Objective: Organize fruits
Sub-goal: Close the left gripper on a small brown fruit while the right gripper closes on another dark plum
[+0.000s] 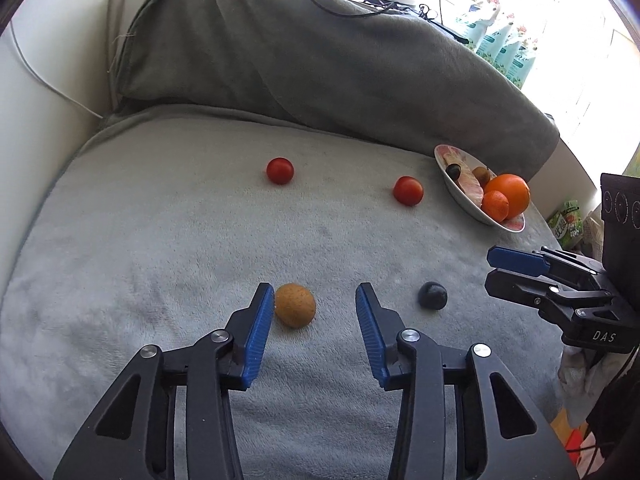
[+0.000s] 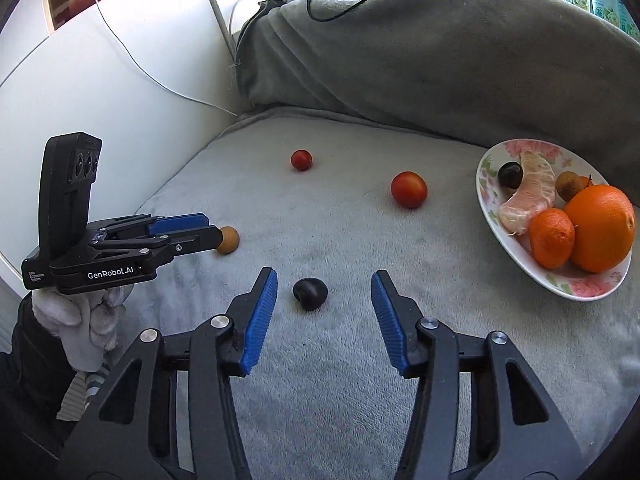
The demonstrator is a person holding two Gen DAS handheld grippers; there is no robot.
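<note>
Tan, rough-skinned round fruit (image 1: 295, 305) sits between my left tongs (image 1: 314, 300), pads apart, not gripping. Dark glossy plum (image 2: 310, 293) lies between my open right tongs (image 2: 324, 286), on grey blanket (image 1: 160, 240).

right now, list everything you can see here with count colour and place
tomatoes: 2, red, loose on the blanket, far side
longan: 1, tan, between the left gripper's fingers
dark fruit: 1, near black, between the right gripper's fingers
plate: 1, white with pink flowers, right side, holding an orange, a mandarin, a pomelo segment, a dark fruit and a tan fruit
blanket: 1, grey, under everything
left gripper: 1, black, blue pads, open
right gripper: 1, black, blue pads, open
</note>
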